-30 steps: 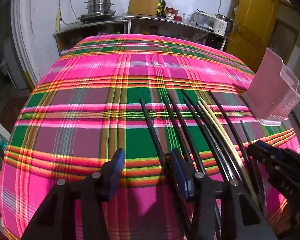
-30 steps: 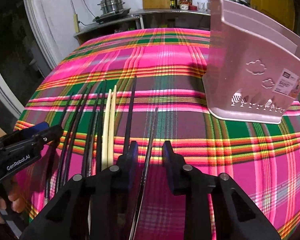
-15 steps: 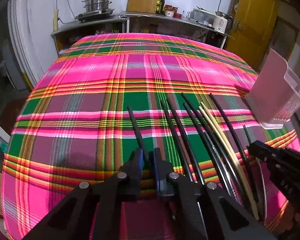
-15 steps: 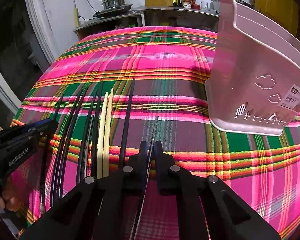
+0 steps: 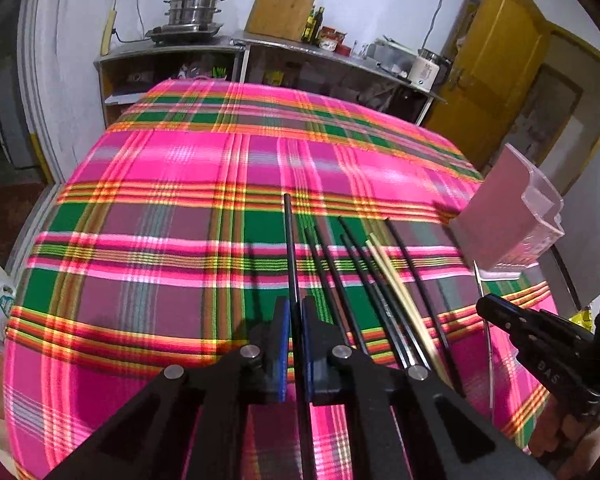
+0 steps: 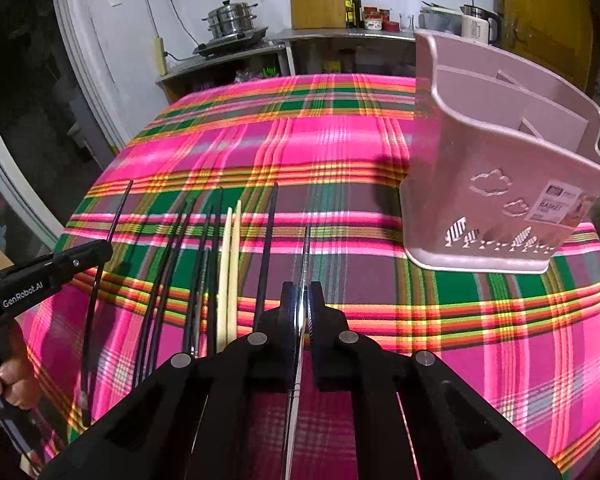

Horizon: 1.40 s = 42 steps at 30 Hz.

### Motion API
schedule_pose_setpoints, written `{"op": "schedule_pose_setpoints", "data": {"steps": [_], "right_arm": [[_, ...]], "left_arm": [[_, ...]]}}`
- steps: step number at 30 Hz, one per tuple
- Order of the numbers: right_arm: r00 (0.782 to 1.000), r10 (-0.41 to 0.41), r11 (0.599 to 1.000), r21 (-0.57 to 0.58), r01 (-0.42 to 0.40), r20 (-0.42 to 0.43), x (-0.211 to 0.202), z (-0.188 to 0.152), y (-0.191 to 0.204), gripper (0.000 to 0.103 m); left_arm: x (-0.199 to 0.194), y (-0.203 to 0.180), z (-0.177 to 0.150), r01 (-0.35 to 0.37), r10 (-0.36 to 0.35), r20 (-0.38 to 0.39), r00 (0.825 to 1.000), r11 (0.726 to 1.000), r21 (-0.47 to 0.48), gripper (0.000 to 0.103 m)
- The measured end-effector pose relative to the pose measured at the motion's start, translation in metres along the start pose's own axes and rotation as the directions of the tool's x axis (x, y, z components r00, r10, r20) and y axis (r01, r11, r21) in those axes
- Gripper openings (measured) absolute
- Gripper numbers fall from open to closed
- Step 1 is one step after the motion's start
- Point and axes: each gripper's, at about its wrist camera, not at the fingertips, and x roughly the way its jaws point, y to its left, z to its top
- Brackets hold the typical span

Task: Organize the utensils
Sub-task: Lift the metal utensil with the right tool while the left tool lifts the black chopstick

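Table (image 5: 160,216) under plaid cloth; pink basket (image 6: 500,200) upright near its right edge. Both grippers have risen since the earlier frame. Left gripper (image 5: 295,332) clamps a black chopstick (image 5: 290,248), lifted off the row (image 5: 380,280). Right gripper (image 6: 301,312) clamps a metal chopstick (image 6: 305,256), tip toward the basket.
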Motion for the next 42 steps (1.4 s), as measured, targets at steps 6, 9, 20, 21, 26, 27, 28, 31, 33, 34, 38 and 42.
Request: {"op": "schedule_pose_setpoints", "data": {"steps": [6, 9, 20, 21, 26, 27, 28, 31, 33, 34, 38, 42], "right_arm": [[0.999, 0.005, 1.000, -0.001, -0.005, 0.051, -0.028, 0.002, -0.002, 0.006], [0.997, 0.011, 1.000, 0.007, -0.012, 0.074, -0.041, 0.000, -0.004, 0.006], [0.989, 0.015, 1.000, 0.001, -0.015, 0.146, -0.087, -0.002, -0.006, 0.005], [0.989, 0.014, 1.000, 0.006, -0.015, 0.145, -0.087, -0.003, -0.007, 0.005], [0.995, 0.035, 0.997, 0.060, -0.041, 0.088, -0.066, -0.006, -0.019, 0.005], [0.997, 0.036, 0.997, 0.070, -0.041, 0.067, -0.058, -0.008, -0.021, 0.006], [0.998, 0.041, 0.996, 0.077, -0.044, 0.044, -0.049, -0.009, -0.023, 0.007], [0.999, 0.040, 0.996, 0.079, -0.040, -0.004, -0.028, -0.015, -0.024, 0.012], [0.999, 0.045, 0.996, 0.075, -0.042, -0.029, -0.016, -0.016, -0.022, 0.013], [0.998, 0.045, 0.996, 0.073, -0.042, -0.042, -0.010, -0.016, -0.021, 0.013], [0.996, 0.039, 0.997, 0.062, -0.035, -0.075, 0.008, -0.014, -0.017, 0.013], [0.993, 0.016, 0.998, 0.060, -0.009, -0.114, 0.024, -0.013, -0.018, 0.013]], "left_arm": [[-0.035, -0.007, 0.005, 0.031, -0.032, 0.051, 0.998, 0.999, 0.020, 0.006], [-0.056, -0.010, 0.007, 0.043, -0.045, 0.081, 0.996, 0.999, 0.032, 0.006], [-0.105, -0.031, 0.012, 0.069, -0.081, 0.149, 0.985, 0.994, 0.083, 0.005], [-0.107, -0.032, 0.012, 0.069, -0.081, 0.152, 0.985, 0.994, 0.083, 0.005], [-0.113, -0.032, 0.013, 0.076, -0.086, 0.155, 0.984, 0.995, 0.071, 0.005], [-0.113, -0.031, 0.014, 0.077, -0.088, 0.156, 0.984, 0.995, 0.071, 0.005], [-0.114, -0.031, 0.014, 0.079, -0.089, 0.157, 0.984, 0.994, 0.071, 0.005], [-0.115, -0.029, 0.015, 0.082, -0.093, 0.159, 0.983, 0.994, 0.073, 0.005], [-0.114, -0.029, 0.015, 0.084, -0.094, 0.158, 0.983, 0.994, 0.072, 0.005], [-0.114, -0.028, 0.015, 0.087, -0.097, 0.158, 0.983, 0.994, 0.070, 0.005], [-0.113, -0.024, 0.016, 0.093, -0.102, 0.154, 0.983, 0.994, 0.063, 0.005], [-0.111, -0.023, 0.018, 0.097, -0.105, 0.152, 0.983, 0.994, 0.059, 0.005]]}}
